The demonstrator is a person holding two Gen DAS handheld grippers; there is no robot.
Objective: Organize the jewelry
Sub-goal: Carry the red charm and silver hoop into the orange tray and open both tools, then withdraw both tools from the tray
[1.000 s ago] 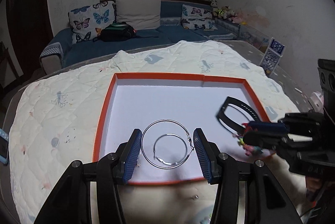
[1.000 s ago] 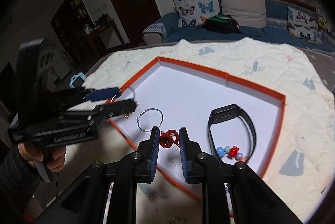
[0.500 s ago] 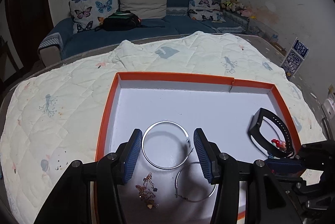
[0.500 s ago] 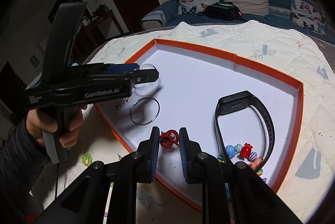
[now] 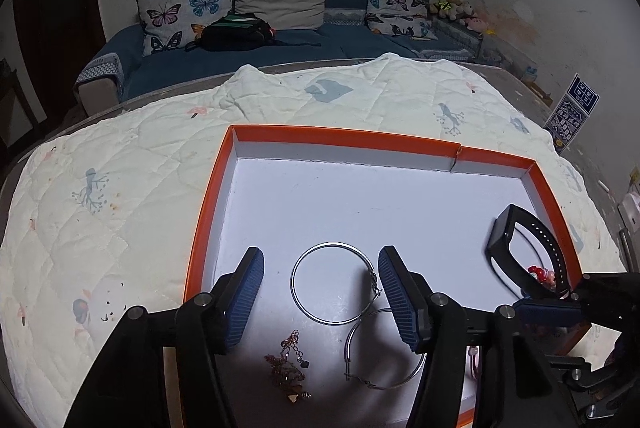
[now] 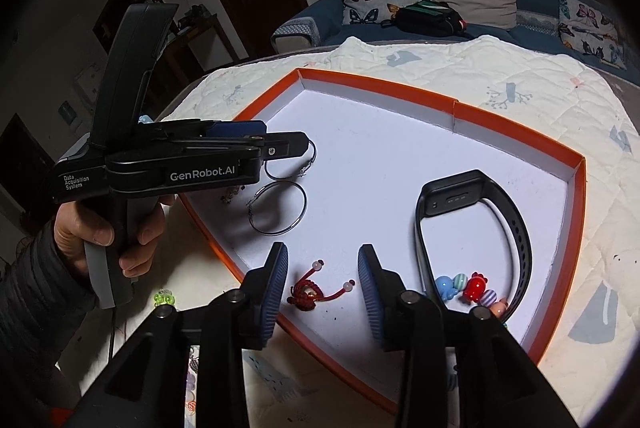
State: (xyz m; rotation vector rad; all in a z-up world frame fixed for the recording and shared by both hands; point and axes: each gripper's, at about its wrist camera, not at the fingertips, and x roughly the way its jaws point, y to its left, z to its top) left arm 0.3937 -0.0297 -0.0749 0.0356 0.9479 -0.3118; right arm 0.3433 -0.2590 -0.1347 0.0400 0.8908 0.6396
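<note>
Left gripper (image 5: 320, 294): jaws spread wide, holding nothing, poised over the near-left part of the tray floor. Between the blue pads (image 5: 246, 298), a large silver hoop (image 5: 334, 283) lying flat, apart from the left pad and touching or nearly touching the right one at its clasp. Just nearer, a second hoop (image 5: 384, 348), partly hidden behind the right finger. Left of that, a small gold chain piece (image 5: 289, 368) flat on the white floor.

Right gripper (image 6: 322, 284): jaws likewise released, empty, straddling a red knotted cord charm (image 6: 310, 292) with pale bead ends; clear floor on both sides of the charm. Charm close to the near orange rim. Right of the right finger, a string of coloured beads (image 6: 468, 286) inside the loop of a black fitness band (image 6: 476, 224), band standing on edge near the right wall.

Tray (image 5: 344, 140): shallow, white inside, orange rim, with a split in the far wall. Far half of the floor bare, broad open room toward the far corners. Jewelry gathered along the near side.

Outside the near-left rim, in the right wrist view: a small green bead item (image 6: 164, 297) on the quilt (image 5: 120, 188), below the person's left hand (image 6: 104, 228) on the gripper handle.

Beyond the quilt: sofa (image 5: 248, 48) with butterfly cushions and a dark bag (image 5: 236, 32).
</note>
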